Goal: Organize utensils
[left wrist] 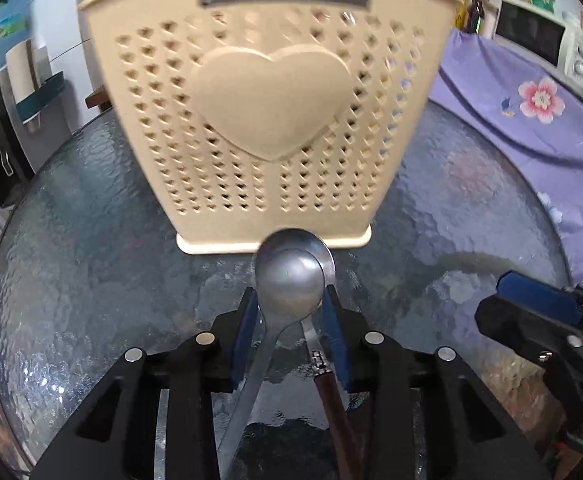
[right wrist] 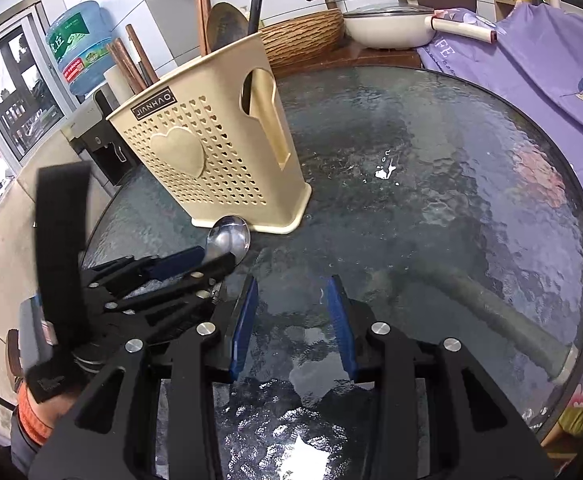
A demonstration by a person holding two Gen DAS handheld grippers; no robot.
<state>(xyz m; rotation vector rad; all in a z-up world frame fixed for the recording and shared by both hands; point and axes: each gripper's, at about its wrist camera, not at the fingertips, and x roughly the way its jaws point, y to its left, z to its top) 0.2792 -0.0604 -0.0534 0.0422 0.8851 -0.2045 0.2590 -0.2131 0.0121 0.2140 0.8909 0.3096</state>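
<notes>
A cream perforated utensil holder [left wrist: 267, 100] with a raised heart stands upright on the round glass table [left wrist: 91, 240], just beyond my left gripper [left wrist: 289, 300]. That gripper is shut on two stacked spoons: a steel spoon [left wrist: 287, 280] in front, and a brown-handled spoon [left wrist: 337, 404] behind it. Both handles run back between the fingers. The right wrist view shows the holder [right wrist: 211, 152] with chopsticks and a wooden ladle standing in it, and the spoon bowl [right wrist: 229, 236] sticking out of the left gripper [right wrist: 211, 258] near the holder's base. My right gripper [right wrist: 291, 292] is open over bare glass, holding nothing.
A purple floral cloth [right wrist: 539, 80] covers the area to the right of the table. Behind the table are a lidded white pan [right wrist: 387, 28], a woven basket [right wrist: 303, 36] and a water bottle [right wrist: 79, 44]. A microwave [left wrist: 539, 36] sits at the far right.
</notes>
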